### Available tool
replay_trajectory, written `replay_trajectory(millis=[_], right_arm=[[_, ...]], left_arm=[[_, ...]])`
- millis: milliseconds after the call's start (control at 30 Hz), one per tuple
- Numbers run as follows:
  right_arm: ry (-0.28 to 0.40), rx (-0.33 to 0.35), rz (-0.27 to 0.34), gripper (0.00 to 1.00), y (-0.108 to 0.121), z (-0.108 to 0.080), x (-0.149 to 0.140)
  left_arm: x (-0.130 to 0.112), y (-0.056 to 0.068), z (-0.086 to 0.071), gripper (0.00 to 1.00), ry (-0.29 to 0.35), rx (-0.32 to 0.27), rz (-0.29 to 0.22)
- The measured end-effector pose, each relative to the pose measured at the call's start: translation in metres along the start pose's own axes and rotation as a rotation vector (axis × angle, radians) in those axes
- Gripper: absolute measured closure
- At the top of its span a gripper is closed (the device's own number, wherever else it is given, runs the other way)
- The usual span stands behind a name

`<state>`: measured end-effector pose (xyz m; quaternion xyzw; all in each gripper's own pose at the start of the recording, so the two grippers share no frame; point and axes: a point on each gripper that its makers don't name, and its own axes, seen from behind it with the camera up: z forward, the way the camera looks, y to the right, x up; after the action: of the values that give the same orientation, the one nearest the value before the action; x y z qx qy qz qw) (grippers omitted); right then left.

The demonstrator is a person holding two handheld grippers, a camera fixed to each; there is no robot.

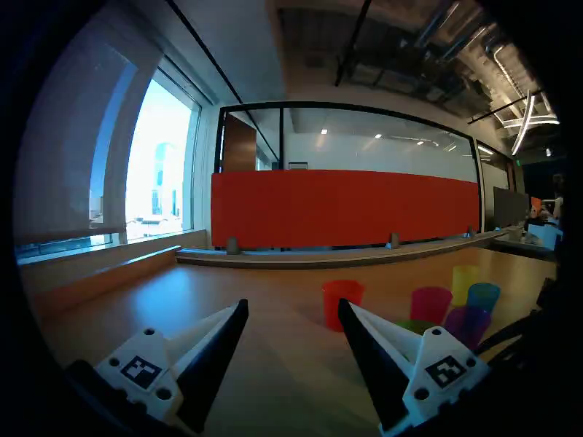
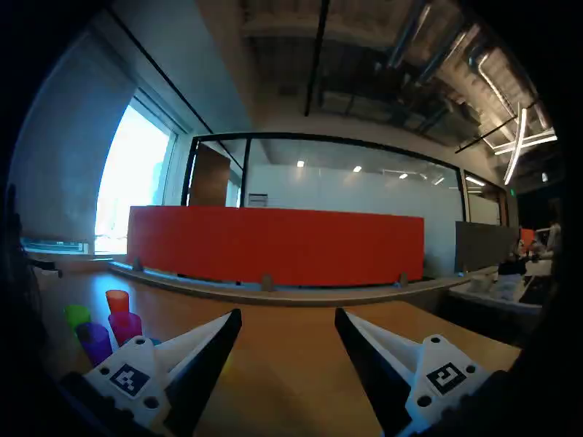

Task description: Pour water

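Both your claws are empty, fingers spread wide: the left claw point(image 1: 291, 306) and the right claw point(image 2: 288, 313) each hover low over the wooden worktop point(image 1: 240, 280). The plastic cups stand upright on it ahead and to the right of your left claw. The red cup point(image 1: 342, 300) is just past its right fingertip, and the pink cup point(image 1: 430, 302) and purple cup point(image 1: 466, 324) are farther right, while from your right claw they lie off to the left, beyond its left finger. Your left claw looks nearer, so approach the red cup level from the side.
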<state>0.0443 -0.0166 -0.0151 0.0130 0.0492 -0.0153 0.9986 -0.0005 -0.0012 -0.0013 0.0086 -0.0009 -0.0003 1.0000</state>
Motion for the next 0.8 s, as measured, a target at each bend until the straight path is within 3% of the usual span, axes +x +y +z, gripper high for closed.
replay_trajectory(millis=[200, 800], right_arm=[[-0.011, -0.002, 0.035, 0.01, 0.007, 0.000, -0.012], [-0.045, -0.034, 0.025, 0.01, 0.015, 0.007, -0.032]], left_arm=[[0.000, 0.000, 0.000, 0.09, 0.000, 0.000, 0.000], [-0.001, 0.000, 0.000, 0.09, 0.000, 0.000, 0.000]])
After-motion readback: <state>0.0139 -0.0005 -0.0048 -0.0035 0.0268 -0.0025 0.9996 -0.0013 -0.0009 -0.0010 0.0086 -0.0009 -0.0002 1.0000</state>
